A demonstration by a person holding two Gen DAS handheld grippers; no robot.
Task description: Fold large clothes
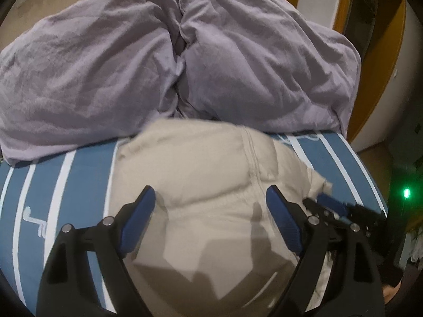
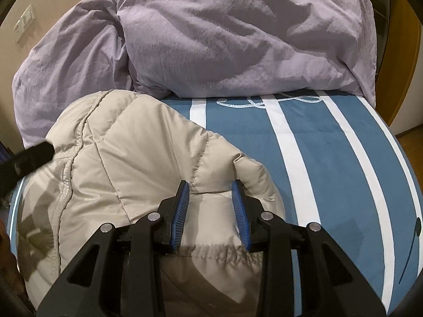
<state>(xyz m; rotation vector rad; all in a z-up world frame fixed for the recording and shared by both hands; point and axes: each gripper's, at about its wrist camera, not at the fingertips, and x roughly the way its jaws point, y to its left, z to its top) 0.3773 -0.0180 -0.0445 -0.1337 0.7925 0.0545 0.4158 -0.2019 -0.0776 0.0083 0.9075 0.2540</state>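
The right tongs point(image 2: 210, 200) are pinching a thick fold of the beige jacket point(image 2: 137, 142) between half-closed pads, while the left tongs point(image 1: 211, 206) are hanging wide open over its middle, gripping nothing. The jacket is lying on the striped blue sheet point(image 2: 330, 142), its far edge near the lilac duvet point(image 2: 224, 34); I'd say the fold should be carried flat across with the left pressing the crease, and no containers are showing here
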